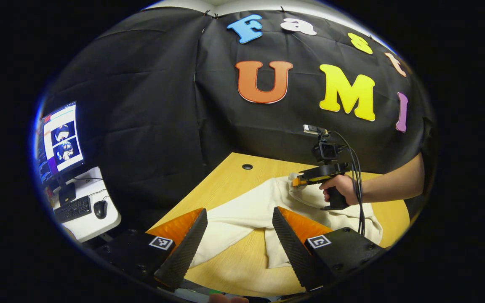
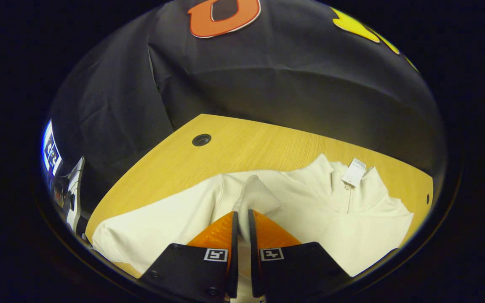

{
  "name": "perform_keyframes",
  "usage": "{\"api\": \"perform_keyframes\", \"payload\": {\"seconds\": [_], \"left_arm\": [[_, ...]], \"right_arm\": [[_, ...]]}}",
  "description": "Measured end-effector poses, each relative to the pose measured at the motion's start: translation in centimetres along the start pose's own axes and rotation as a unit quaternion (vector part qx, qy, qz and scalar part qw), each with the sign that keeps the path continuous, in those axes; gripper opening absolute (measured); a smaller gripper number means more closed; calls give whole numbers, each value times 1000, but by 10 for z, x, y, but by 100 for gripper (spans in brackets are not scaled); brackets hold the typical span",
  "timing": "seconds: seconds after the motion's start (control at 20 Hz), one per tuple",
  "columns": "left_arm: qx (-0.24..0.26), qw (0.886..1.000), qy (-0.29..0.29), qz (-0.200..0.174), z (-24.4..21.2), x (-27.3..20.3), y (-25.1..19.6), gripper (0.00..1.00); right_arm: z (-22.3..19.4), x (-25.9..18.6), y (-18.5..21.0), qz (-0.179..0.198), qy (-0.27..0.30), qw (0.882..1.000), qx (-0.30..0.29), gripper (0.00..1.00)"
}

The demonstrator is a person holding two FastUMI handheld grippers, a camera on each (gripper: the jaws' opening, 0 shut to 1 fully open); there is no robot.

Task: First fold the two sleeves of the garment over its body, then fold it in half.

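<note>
- On the light wooden table (image 2: pixel 246 143), the cream long-sleeved garment (image 2: pixel 310 210) lies spread, collar and tag toward the far edge.
- Step in hand, by judgement: the first sleeve fold. The right gripper (image 2: pixel 241 229) has its fingers nearly closed, pinching a raised cream sleeve end (image 2: pixel 256 195) above the body.
- The left gripper (image 1: pixel 238 235) hangs above the near part of the garment, fingers wide apart, holding nothing.
- Next move likely calls for laying the sleeve flat across the body before release.
</note>
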State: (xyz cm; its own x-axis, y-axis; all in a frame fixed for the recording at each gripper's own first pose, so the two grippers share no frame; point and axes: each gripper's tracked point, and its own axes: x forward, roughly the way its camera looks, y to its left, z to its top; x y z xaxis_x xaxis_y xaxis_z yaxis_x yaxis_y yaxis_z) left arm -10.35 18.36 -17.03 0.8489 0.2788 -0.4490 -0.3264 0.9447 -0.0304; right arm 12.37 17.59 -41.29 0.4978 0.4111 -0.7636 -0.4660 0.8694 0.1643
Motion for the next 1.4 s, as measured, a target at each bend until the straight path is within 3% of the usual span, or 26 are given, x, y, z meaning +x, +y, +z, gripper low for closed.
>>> {"api": "perform_keyframes", "payload": {"seconds": [0.2,0.25,0.4,0.5,0.6,0.8,1.05,1.2,1.4], "left_arm": [[5,1000,5,8,-5,4,15,99],[6,1000,5,11,-6,5,19,99],[10,1000,7,15,-12,9,29,100],[27,1000,5,16,-18,11,38,100],[44,999,1,15,-22,11,45,99],[52,998,-8,19,-33,3,59,99],[56,998,18,25,-71,0,83,99],[58,996,55,33,-116,13,102,100],[61,993,94,34,-161,29,116,100]], "right_arm": [[3,-7,-4,-8,-7,1000,0,30],[7,-12,-3,-3,-14,1000,-1,39],[17,-49,-4,7,-36,999,-5,61],[24,-80,-4,14,-61,998,-4,63],[35,-119,-5,18,-96,995,-10,73],[45,-202,0,32,-162,986,-13,71],[23,-280,18,59,-184,980,-50,71],[2,-298,15,47,-184,975,-113,73],[-22,-319,0,28,-173,975,-136,73]]}}
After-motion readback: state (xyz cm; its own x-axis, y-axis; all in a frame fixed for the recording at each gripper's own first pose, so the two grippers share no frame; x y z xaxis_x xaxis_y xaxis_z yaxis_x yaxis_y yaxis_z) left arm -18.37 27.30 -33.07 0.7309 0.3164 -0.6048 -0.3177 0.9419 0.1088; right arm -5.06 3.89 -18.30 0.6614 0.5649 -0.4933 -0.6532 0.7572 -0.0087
